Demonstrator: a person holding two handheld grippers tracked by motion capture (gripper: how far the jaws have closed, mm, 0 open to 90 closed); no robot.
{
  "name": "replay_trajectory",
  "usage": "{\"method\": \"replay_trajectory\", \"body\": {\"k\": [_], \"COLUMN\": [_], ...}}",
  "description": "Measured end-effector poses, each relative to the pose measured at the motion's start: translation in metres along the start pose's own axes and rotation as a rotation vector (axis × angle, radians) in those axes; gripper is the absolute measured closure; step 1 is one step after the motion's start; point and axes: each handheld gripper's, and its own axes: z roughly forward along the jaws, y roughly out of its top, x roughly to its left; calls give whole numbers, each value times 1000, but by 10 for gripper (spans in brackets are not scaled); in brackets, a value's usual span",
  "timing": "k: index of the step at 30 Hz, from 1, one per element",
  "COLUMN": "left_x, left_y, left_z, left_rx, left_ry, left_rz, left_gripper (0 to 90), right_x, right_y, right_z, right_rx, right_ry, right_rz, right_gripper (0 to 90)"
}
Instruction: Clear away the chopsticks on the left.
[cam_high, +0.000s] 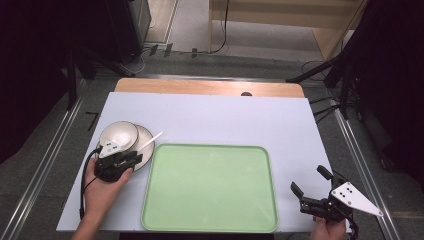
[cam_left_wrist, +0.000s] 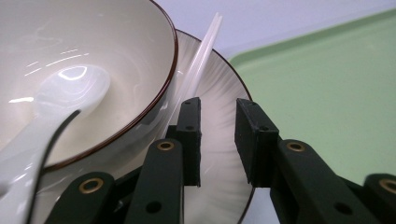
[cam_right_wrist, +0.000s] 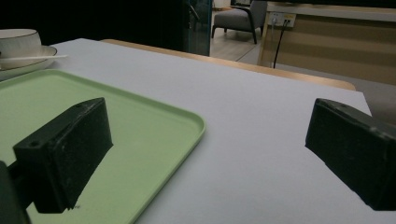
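A cream bowl (cam_high: 118, 134) with a dark rim sits on a ribbed white plate (cam_high: 146, 136) at the table's left. Inside the bowl lies a white spoon (cam_left_wrist: 70, 88). A thin white stick (cam_high: 150, 141) rests across the plate's right side, its tip pointing toward the far right. My left gripper (cam_high: 137, 158) hovers over the plate's near edge, narrowly open, with nothing between its fingers (cam_left_wrist: 191, 135). At the front right corner my right gripper (cam_high: 309, 180) stands wide open above the white table cover, just right of the green tray (cam_high: 210, 187).
The large green tray (cam_right_wrist: 140, 121) lies empty at the front centre, touching the plate's right edge. White cover (cam_high: 225, 117) spans the table, with a wooden strip (cam_high: 210, 87) at the far edge. Dark stands and rails flank both sides.
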Motion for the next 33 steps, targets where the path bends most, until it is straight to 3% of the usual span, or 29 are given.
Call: {"method": "replay_trajectory", "body": {"k": [7, 12, 21, 27, 33], "left_x": [13, 23, 29, 28, 24], "left_y": [-7, -12, -15, -15, -16], "left_z": [-23, -31, -28, -26, -19], "left_rx": [-17, 2, 50, 54, 89], "left_ry": [-30, -33, 5, 1, 1], "left_rz": [20, 50, 58, 61, 82], "left_gripper": [714, 754, 782, 785, 798], "right_x": [-1, -1, 0, 0, 0], "right_y": [0, 0, 0, 0, -1], "right_z": [1, 2, 4, 4, 5], "right_rx": [1, 5, 12, 13, 16], "right_ry": [0, 1, 3, 4, 4], "right_rz": [2, 0, -5, -4, -5], "right_gripper": [5, 5, 5, 5, 5]}}
